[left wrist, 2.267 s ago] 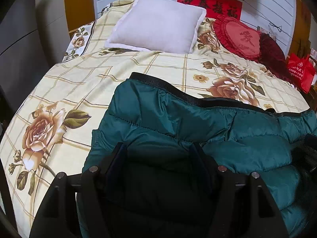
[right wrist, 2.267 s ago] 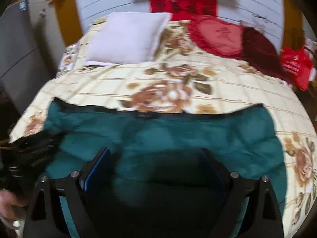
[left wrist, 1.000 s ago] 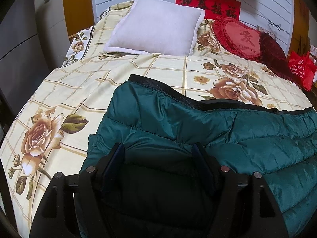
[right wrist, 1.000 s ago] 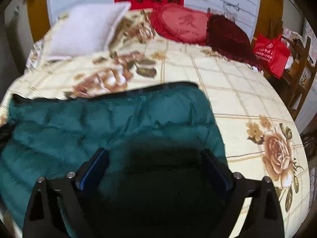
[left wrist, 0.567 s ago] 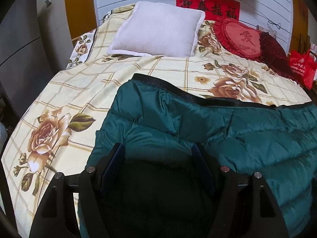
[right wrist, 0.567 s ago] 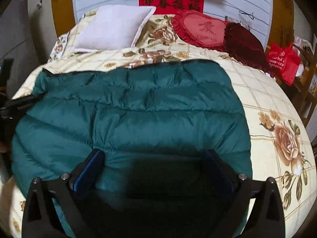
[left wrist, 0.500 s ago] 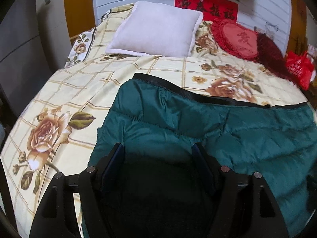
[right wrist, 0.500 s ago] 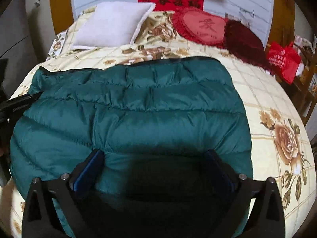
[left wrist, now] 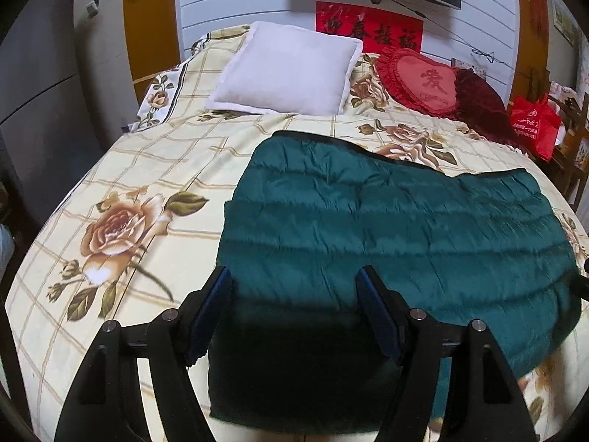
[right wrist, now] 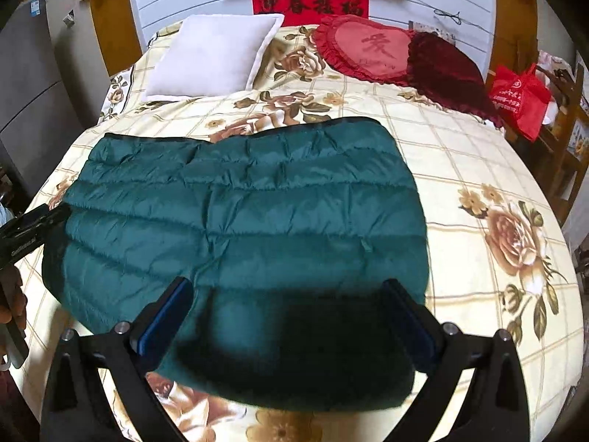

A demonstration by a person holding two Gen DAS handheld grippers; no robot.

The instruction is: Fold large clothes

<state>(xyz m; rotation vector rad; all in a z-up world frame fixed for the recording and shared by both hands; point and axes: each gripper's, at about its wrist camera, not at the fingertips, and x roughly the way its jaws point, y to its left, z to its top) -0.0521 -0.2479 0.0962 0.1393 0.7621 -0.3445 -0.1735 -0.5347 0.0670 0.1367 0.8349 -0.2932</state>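
A dark green quilted down jacket [left wrist: 386, 228] lies folded flat on the floral bedsheet [left wrist: 121, 191], its black-trimmed edge toward the pillows. My left gripper [left wrist: 294, 294] hovers open over the jacket's near left part, with no cloth caught between its fingers. In the right wrist view the same jacket [right wrist: 257, 217] spreads across the middle of the bed. My right gripper [right wrist: 289, 309] stands wide open above its near right part, with nothing pinched. The left gripper [right wrist: 33, 228] and the hand [right wrist: 11, 305] holding it show at that view's left edge.
A white pillow [left wrist: 287, 70], a red heart cushion [left wrist: 419, 81] and a dark red cushion [left wrist: 478, 103] lie at the head of the bed. A red bag [left wrist: 533, 125] hangs by wooden furniture on the right. A grey cabinet [left wrist: 36, 103] stands left of the bed.
Both grippers have drawn back from the jacket, so more of it and its near edge now show. The right jaws stand a little wider. The jacket lies flat and still.
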